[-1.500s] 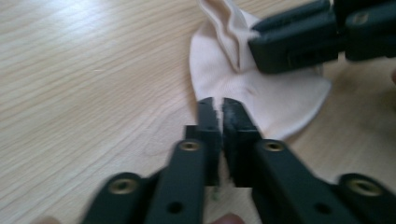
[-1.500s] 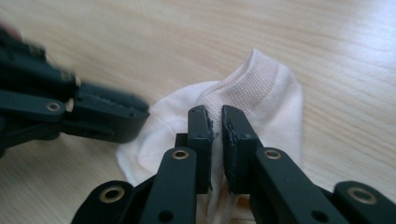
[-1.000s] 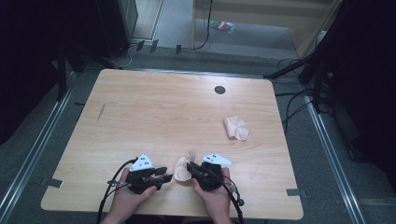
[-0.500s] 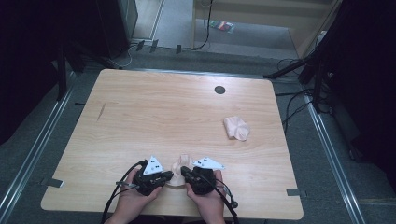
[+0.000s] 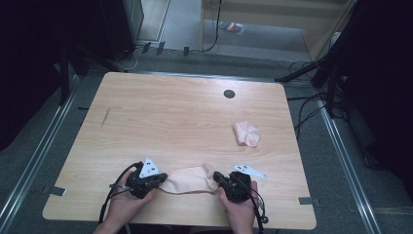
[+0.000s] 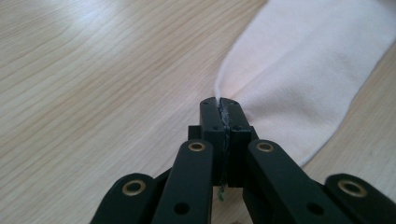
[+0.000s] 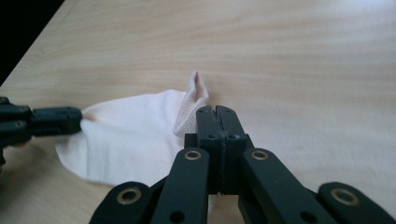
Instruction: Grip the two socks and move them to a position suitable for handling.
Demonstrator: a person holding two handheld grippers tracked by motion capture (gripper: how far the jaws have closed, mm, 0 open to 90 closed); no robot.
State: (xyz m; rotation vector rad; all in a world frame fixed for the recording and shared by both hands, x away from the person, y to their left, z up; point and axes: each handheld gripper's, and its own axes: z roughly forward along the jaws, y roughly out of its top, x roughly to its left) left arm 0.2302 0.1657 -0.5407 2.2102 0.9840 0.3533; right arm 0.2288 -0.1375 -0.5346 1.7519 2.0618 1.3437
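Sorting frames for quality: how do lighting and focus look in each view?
High view: table evenly lit, surroundings dark, slightly soft. Left gripper view: cloth bright and washed out, far wood blurred. Right gripper view: tool jaws sharp, the cloth casts a soft shadow, dark corner at upper left.

Hand-held gripper (image 6: 219,105) pinched, apparently on pale sock's (image 6: 299,70) edge, over wooden table (image 6: 93,84).

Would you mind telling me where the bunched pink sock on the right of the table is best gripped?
Grip the bunched pink sock at its raised top fold, coming from above. It lies crumpled in a lump on the bare table, so no flat edge is offered; probably a pinch downward works best.
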